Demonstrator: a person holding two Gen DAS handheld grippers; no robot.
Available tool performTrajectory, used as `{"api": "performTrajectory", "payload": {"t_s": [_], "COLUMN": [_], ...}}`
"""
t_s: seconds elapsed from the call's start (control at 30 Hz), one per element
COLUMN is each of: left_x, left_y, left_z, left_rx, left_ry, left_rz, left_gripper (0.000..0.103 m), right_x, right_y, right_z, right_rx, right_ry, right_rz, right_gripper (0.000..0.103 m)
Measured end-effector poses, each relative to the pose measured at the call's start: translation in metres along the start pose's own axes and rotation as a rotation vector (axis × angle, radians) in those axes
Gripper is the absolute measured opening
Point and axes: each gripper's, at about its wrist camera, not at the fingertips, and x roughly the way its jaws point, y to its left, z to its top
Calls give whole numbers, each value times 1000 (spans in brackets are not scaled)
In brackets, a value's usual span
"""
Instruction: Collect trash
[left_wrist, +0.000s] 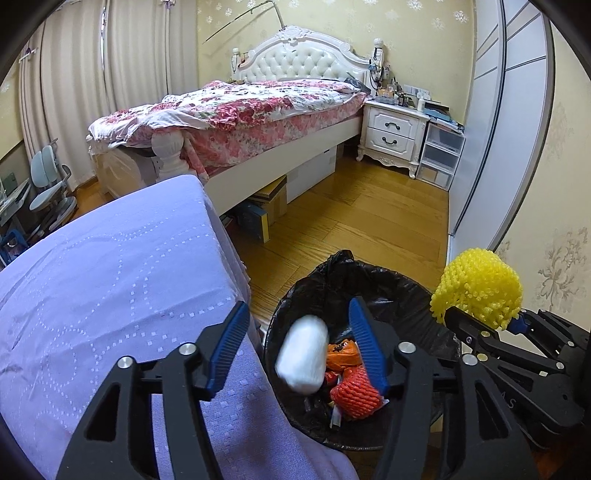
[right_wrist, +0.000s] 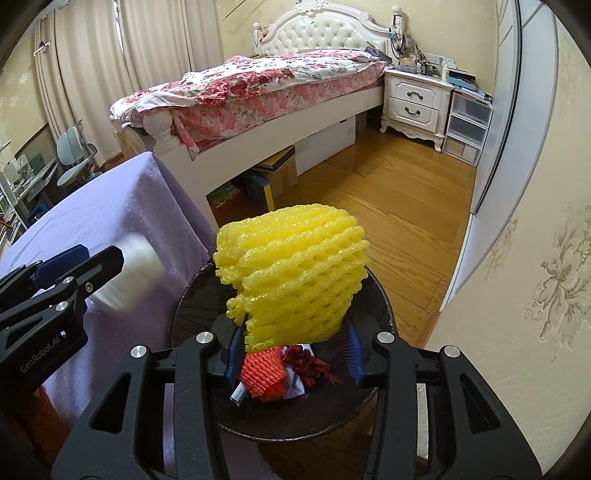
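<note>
A: Starting at the left, what's there?

B: A table (left_wrist: 110, 258) draped in a lilac dotted cloth. The left gripper (left_wrist: 295, 347) hangs over its edge with the jaws spread wide. A white cylindrical foam roll (left_wrist: 303, 354) sits between the blue pads, blurred, and neither pad seems to press on it, though the blur makes that hard to be sure of.

A: And below it?

B: A round bin lined with a black plastic bag (left_wrist: 373, 291), standing on the wooden floor (left_wrist: 369, 214) just beside the table. Inside lie an orange foam net sleeve (left_wrist: 356, 393) and an orange wrapper (left_wrist: 341, 354).

A: Further right?

B: The right gripper (right_wrist: 291, 341) is above the same bin, jaws partly open. A yellow foam net sleeve (right_wrist: 295, 273) stands between them; its lower left edge touches the left pad, while the right pad stands clear of it. Dark red crumpled scraps (right_wrist: 310, 363) show in the bin beneath.
</note>
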Motion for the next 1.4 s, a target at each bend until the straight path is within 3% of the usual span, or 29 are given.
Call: {"api": "performTrajectory", "payload": {"t_s": [0.1,0.27,0.37,0.67,1.4], "left_x": [-3,-6,-6,-14,-68], "left_y": [0,0,4,10,30], "left_z": [-1,-2,-1,-4,-14], "left_rx": [-2,-2,-8,-28,-54], "left_ry": [-11,-19,-21,-29,-97], "left_rz": [7,21,28,54,120], "left_gripper": [73,77,78,79,84], "right_x": [0,0,0,-6,-63], "right_y": [-1,-3,-3,-2,27], "right_z": [1,1,1,3,0], "right_rx": [4,7,8,14,-9], "right_ry": [-1,-3,-6,-20,-121], "right_rz": [-4,-12,-17,-26,-71], "right_gripper": [49,58,65,68,94]}}
